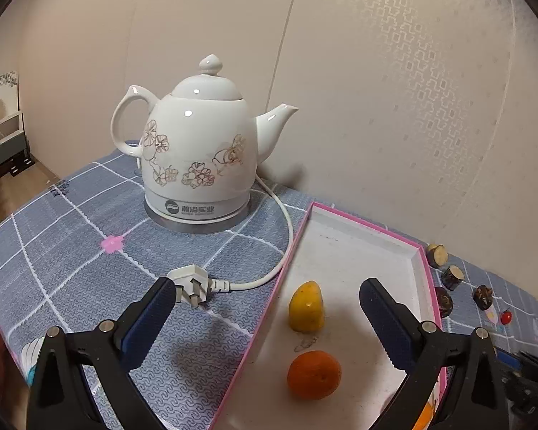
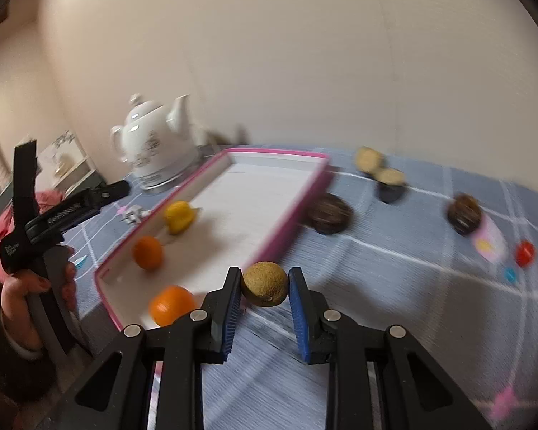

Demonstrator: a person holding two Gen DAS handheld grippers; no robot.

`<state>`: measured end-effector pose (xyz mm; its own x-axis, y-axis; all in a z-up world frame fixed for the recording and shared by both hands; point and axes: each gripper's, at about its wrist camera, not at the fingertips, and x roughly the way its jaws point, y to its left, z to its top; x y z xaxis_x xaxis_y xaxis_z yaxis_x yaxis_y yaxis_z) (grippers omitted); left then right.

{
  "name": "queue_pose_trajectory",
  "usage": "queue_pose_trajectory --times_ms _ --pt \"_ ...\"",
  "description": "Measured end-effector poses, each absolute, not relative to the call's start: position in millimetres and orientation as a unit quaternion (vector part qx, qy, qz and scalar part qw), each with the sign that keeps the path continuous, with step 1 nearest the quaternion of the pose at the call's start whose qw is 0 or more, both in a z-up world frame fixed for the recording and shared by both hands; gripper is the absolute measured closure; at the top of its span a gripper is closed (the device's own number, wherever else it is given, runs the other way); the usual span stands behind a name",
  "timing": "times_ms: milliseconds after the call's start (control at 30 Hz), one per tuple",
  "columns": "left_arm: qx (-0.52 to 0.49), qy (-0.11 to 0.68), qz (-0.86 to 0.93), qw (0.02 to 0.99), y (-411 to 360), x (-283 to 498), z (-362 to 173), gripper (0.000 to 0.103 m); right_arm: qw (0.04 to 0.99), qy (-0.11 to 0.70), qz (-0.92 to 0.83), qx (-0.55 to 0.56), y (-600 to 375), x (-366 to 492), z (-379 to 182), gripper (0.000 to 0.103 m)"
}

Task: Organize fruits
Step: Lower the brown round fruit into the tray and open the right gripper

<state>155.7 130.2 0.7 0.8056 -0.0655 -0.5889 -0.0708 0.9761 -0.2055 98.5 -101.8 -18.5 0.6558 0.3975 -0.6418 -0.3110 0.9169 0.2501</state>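
So I'm mid-carry right now: my right gripper point(image 2: 264, 288) has its fingers clenched on a brown kiwi point(image 2: 265, 284), pads pressing it from both sides, and it's up off the desk point(image 2: 394, 261) just beside the near right corner of the pink-rimmed tray point(image 2: 290, 231). That view is smeared, so I reckon the hand is swinging toward the tray. Already inside: a yellow lemon piece point(image 1: 306, 307) and an orange point(image 1: 314, 374), plus a second orange point(image 2: 171, 304) at the near end. My left gripper point(image 1: 265, 299) is fully released, fingers spread wide with nothing between them, tilted down over the tray's left edge, with the lemon piece sitting ahead of the gap. Next move, I think, is getting the kiwi over the rim and down onto a bare patch of white tray floor before letting go, clear of the oranges so nothing rolls. Still waiting out on the cloth: the dark fruit point(image 2: 329, 213) near the tray wall, some cut pieces point(image 2: 378, 166) and a small red one point(image 2: 524, 253). The kettle point(image 1: 197, 143) and its plug point(image 1: 193, 283) stay out of it.
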Motion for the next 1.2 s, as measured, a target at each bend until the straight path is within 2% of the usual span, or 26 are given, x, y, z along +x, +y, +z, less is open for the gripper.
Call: queue_pose_trajectory --times_ms 267,700,900,1200 --pt "-0.117 0.313 0.012 0.942 133 157 -3 0.000 0.894 0.388 0.225 0.012 -47 130 -31 0.076" --pt "-0.138 0.317 0.030 0.938 142 158 -8 0.000 0.875 0.428 0.227 -0.016 -24 151 -56 0.076" --pt "-0.134 0.316 0.028 0.939 140 157 -8 0.000 0.879 0.424 0.216 -0.026 -21 150 -53 0.065" --pt "-0.139 0.315 0.022 0.939 141 157 -7 0.000 0.907 0.369 0.192 0.068 -75 121 -19 0.064"
